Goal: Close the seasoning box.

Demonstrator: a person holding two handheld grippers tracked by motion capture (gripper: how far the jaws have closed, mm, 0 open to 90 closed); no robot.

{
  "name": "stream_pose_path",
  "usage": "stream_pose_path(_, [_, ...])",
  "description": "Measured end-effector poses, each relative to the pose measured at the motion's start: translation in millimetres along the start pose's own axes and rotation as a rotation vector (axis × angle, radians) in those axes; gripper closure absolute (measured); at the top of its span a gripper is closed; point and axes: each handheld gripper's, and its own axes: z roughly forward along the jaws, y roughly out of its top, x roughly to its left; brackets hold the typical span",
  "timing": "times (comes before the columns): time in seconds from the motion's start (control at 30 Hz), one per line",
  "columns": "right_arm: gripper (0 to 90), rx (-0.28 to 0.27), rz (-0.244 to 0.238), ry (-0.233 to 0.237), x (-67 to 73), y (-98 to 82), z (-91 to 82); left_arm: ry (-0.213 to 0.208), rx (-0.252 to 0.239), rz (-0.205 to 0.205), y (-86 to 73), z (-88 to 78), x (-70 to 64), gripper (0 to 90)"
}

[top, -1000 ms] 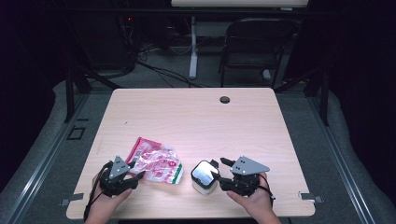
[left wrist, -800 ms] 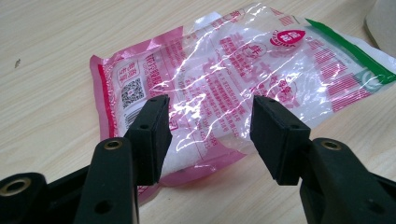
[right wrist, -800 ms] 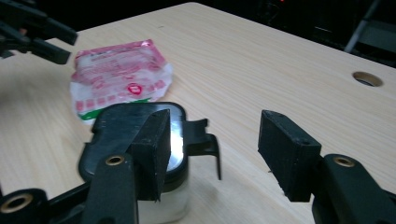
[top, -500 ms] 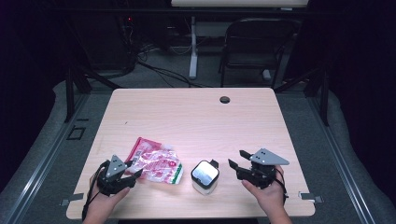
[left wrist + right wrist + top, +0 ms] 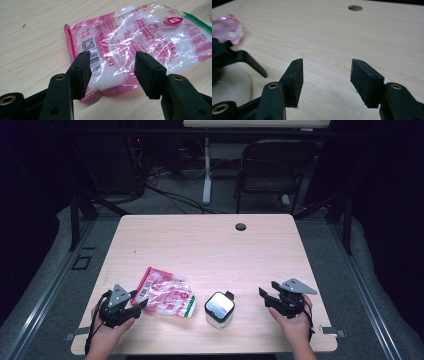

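Left claw spread wide, jaws straddling the near corner of the pink packet lying flat on the surface; right claw gapes too, over bare wood. Between them sits a white container, just beside the packet.

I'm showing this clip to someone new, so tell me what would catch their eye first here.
Probably the crinkly pink bag of white grains, lying near the front left of the pale wooden table, with the open left claw straddling its near edge. Next, the small white container with a black clip lid just right of the bag. The right claw hangs open farther right, over bare wood.
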Motion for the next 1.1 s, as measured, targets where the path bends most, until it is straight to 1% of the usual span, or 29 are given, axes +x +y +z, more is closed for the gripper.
stream_pose_path(0.13, [43.6,0.019,0.038,-0.038,-12.1,-8.1,4.4,0.004,0.006,0.003,-1.1,2.3,2.7,47.4])
stream_pose_path(0.17, [43.5,0.027,0.048,-0.047,-14.5,-10.0,5.7,0.005,0.005,-0.003,-1.5,3.2,2.9,47.4])
stream_pose_path(0.2, [43.5,0.045,0.050,-0.051,-16.8,-11.3,7.2,0.008,0.004,-0.006,-1.9,4.3,3.4,47.4])
stream_pose_path(0.23, [43.5,0.052,0.050,-0.065,-18.6,-13.1,8.8,0.009,0.010,-0.007,-2.2,4.8,4.2,47.4])
stream_pose_path(0.3, [43.5,0.066,0.067,-0.066,-21.7,-16.4,11.9,0.013,0.012,-0.009,-2.9,5.8,5.5,47.4])
stream_pose_path(0.37, [43.4,0.076,0.071,-0.070,-22.9,-18.2,14.0,0.013,0.014,-0.013,-3.4,6.2,6.8,47.4])
stream_pose_path(0.4, [43.5,0.085,0.069,-0.070,-23.3,-18.6,14.6,0.013,0.013,-0.020,-3.8,6.5,7.0,47.4])
stream_pose_path(0.6, [43.5,0.112,0.079,-0.059,-23.5,-21.6,20.6,0.022,0.021,-0.014,-4.3,8.4,9.3,47.3])
stream_pose_path(0.97, [43.5,0.109,0.116,-0.027,-24.4,-22.8,24.5,0.030,0.034,-0.010,-5.5,11.7,13.1,46.6])
stream_pose_path(1.1, [43.5,0.114,0.105,-0.025,-22.8,-22.5,25.2,0.027,0.034,-0.017,-5.5,12.5,14.4,46.6])
